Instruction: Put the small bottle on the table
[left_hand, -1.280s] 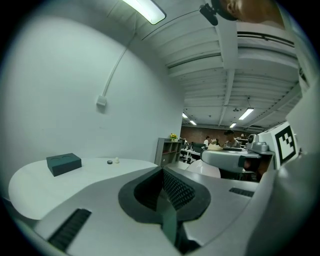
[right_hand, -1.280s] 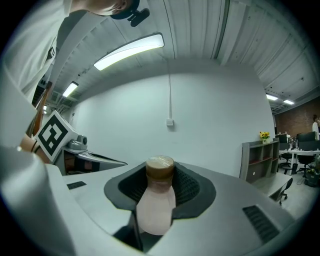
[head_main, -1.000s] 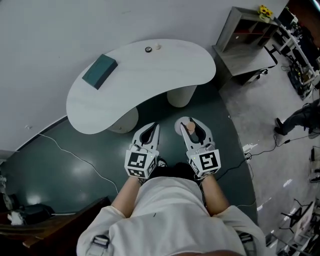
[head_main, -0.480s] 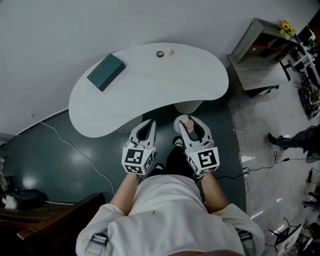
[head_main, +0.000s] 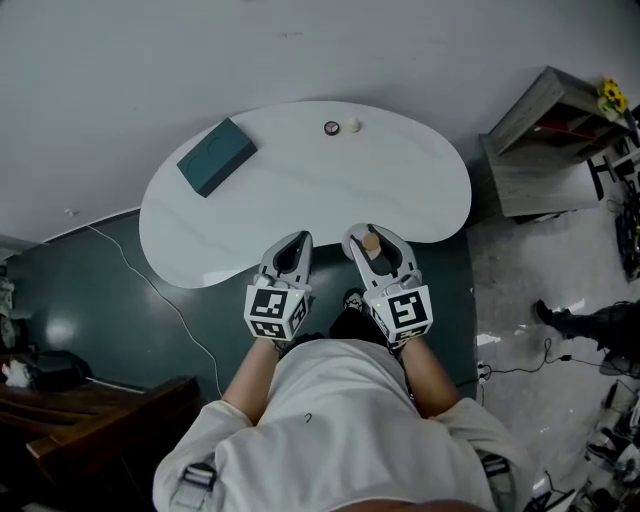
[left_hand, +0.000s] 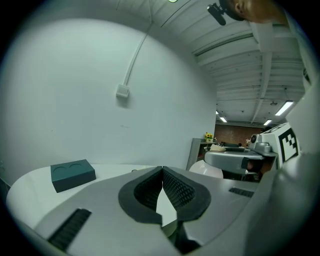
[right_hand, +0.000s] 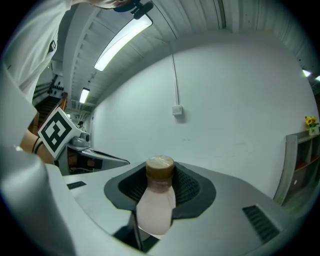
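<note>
Table (head_main: 300, 190) edge now lies beneath both claws; left claw (head_main: 293, 246) closed, right claw (head_main: 372, 237) clamping small bottle (right_hand: 156, 200).

Two tiny things (head_main: 331, 127) on the table (head_main: 300, 190) are unidentifiable.

From my head the room is dim and bluish; the pale counter (head_main: 300, 190) stands bright against a dark floor (head_main: 60, 330) with soft sheen. Left and right gripper views bulge into black corners; a ceiling tube (right_hand: 122, 42) glares.
</note>
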